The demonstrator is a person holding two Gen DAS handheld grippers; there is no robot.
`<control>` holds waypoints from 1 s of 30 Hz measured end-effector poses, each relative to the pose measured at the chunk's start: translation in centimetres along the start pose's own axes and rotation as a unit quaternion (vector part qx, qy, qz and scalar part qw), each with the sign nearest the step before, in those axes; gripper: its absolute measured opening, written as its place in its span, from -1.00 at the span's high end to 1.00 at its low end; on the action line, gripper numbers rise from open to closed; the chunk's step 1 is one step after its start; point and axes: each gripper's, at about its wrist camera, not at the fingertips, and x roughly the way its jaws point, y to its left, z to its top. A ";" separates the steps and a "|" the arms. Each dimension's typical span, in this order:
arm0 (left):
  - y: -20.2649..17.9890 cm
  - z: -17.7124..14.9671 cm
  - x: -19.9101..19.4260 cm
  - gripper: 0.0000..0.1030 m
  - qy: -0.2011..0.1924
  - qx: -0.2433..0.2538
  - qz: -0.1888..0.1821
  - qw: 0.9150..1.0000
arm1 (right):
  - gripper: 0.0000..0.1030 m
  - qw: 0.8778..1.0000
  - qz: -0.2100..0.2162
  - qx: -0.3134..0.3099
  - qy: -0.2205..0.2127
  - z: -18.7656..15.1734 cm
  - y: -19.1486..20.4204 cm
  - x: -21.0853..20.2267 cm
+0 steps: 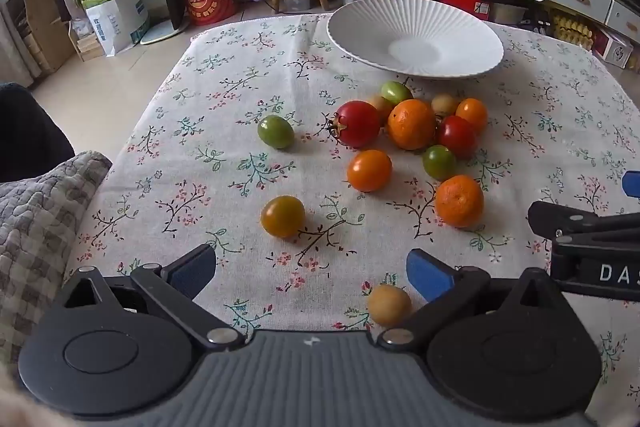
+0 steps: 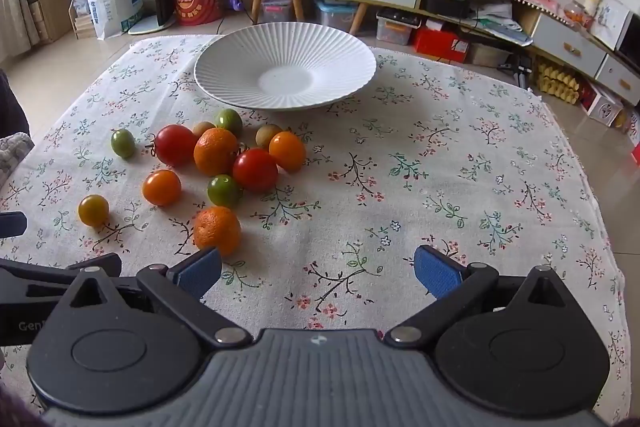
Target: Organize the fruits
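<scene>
Fruits (image 2: 216,163) loose on cloth (image 2: 400,187) just before empty plate (image 2: 240,55). Left gripper (image 1: 312,273) and right gripper (image 2: 318,273): fingers spread wide, nothing held. Judged light, round, roll-prone; tomatoes soft-skinned. Grip across widest girth, gently.

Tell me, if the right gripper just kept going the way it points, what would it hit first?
Probably only the tablecloth. The right gripper is open and points down at bare cloth; the nearest orange lies off to its left, though depth is hard to judge.
</scene>
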 end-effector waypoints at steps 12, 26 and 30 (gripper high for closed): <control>0.6 0.0 -0.1 -0.83 -0.001 0.001 0.001 1.000 | -0.99 1.000 -0.001 -0.003 0.002 -0.3 0.2 0.3; 0.6 -0.2 0.1 -0.83 -0.003 -0.002 0.004 1.000 | -0.99 1.000 0.001 -0.010 0.002 -0.2 0.5 0.0; 0.6 -0.2 0.1 -0.83 -0.003 -0.002 0.004 1.000 | -0.99 1.000 0.001 -0.010 0.003 -0.2 0.5 0.1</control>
